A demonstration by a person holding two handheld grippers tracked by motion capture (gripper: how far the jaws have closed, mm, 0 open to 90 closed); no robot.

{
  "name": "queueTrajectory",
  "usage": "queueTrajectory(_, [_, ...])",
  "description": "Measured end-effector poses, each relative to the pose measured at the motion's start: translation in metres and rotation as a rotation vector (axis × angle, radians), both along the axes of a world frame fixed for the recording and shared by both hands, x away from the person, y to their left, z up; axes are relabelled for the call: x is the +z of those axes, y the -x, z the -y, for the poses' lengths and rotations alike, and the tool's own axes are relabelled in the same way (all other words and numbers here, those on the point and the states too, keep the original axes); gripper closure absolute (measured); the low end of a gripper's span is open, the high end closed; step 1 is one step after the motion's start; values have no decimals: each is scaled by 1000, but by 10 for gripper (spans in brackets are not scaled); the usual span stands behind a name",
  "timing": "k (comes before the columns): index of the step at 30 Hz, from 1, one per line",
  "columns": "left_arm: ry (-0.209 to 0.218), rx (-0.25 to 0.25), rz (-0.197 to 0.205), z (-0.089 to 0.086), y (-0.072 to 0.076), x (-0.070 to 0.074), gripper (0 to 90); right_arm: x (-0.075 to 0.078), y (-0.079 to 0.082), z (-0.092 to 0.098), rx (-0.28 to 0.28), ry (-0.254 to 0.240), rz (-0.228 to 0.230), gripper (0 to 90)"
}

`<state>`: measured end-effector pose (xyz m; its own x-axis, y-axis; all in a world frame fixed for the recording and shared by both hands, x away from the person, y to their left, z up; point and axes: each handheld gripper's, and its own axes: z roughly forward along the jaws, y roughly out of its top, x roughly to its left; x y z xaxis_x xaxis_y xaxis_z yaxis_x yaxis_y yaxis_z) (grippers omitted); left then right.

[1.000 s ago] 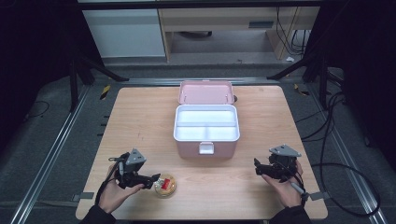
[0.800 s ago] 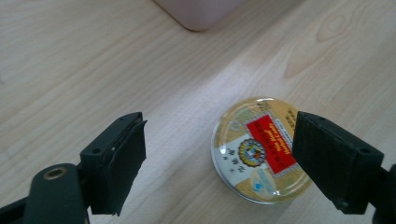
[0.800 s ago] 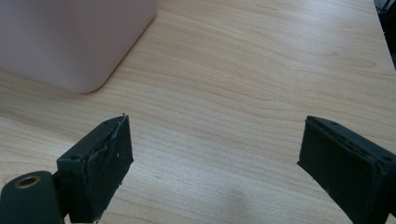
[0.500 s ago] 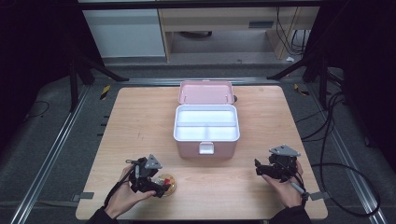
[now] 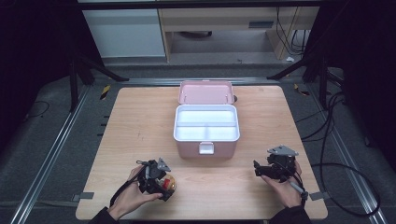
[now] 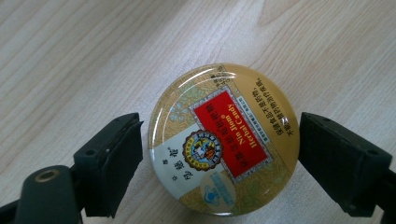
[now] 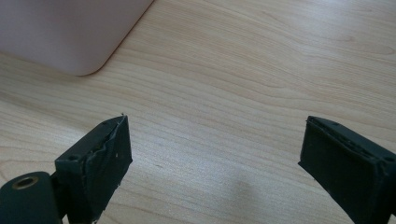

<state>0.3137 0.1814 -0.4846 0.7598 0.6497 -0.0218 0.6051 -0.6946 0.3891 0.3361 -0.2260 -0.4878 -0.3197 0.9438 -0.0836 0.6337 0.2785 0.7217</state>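
While the left tongs [image 6: 219,154] stand released astride it, the round gold herbal-candy tin [image 6: 224,140] lies flat on the wooden table [image 6: 70,56], label upside down; right tongs [image 7: 212,168] released.

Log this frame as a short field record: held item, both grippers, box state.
target: round candy tin, lying flat on the table, near left edge by the person
left gripper: open, jaws on either side of the tin, small gaps, not clamped
right gripper: open, nothing between jaws, over bare wood
box: pink box, lid open, white tray inside looks empty
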Motion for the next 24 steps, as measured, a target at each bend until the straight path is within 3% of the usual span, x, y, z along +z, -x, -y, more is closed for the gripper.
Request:
queueTrajectory(4, [-11,5,-12,1,-2,-2,169,-1,0,-1,6,4,-9,91])
queueTrajectory(12, [-26,5,1,2,-2,-1,197,-2,-1,-1,10,7,-12,91])
queueTrajectory(15, [-5,29,15,-7,-4,6,198,-1,-1,0,8,6,-9,91])
queueTrajectory(20, [28,129,52,-36,-15,20,198,-1,-1,1,6,4,-9,91])
queueTrajectory(24, [24,226,69,-62,-27,21,198,-1,-1,1,6,4,-9,91])
